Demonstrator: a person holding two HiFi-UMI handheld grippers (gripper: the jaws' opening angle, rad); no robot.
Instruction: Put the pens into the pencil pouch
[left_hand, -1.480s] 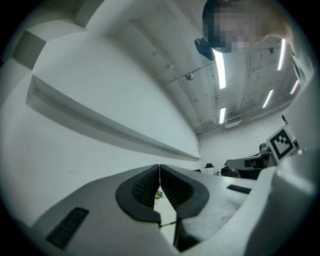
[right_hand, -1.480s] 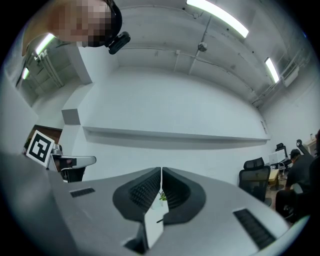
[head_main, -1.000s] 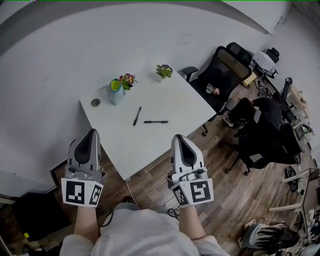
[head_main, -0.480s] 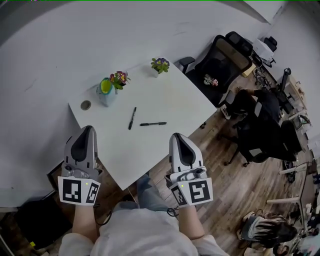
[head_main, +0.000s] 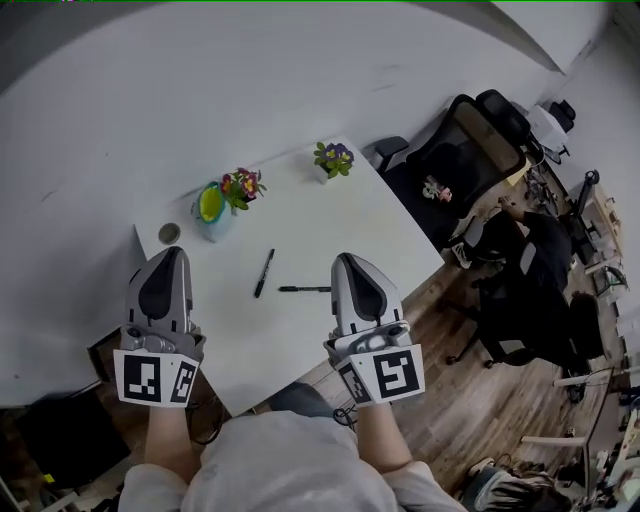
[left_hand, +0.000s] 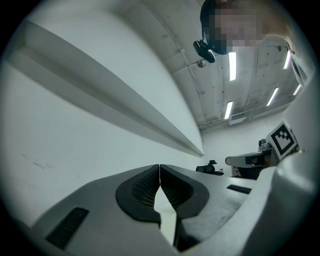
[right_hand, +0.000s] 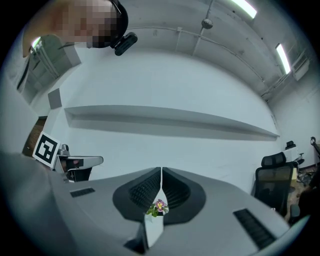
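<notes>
White table (head_main: 300, 215) against a plain white wall, wood floor to its right, black office chairs (head_main: 470, 150) past the far corner.

On the table:
- Pencil pouch (head_main: 209, 211), blue, upright, yellow-green mouth showing, near the left rear corner.
- Small flower pot (head_main: 243, 186) touching or just beside the pouch on its right.
- Second flower pot (head_main: 333, 158) at the rear edge, well apart from the first.
- Small round object (head_main: 169, 233) left of the pouch; too small to identify.
- Two black pens, both lying flat mid-table, outside the pouch. Slanted pen (head_main: 264, 273) sits nearer the pouch. Level pen (head_main: 303, 289) lies crosswise just to its right, and its right end runs up to the right gripper's flank in the head view; contact cannot be told.

Grippers:
- Left gripper (head_main: 173, 252) is over the table's left near edge, pointing toward the wall. Its own view shows the jaws closed tip to tip, nothing between them, only wall and ceiling lights ahead.
- Right gripper (head_main: 346, 259) is over the near middle of the table. Its jaws are likewise pressed together and empty. Through the slot below the tips, a flower pot shows in the distance.

Both forearms enter from the bottom edge of the head view, each marker cube nearest the person.
</notes>
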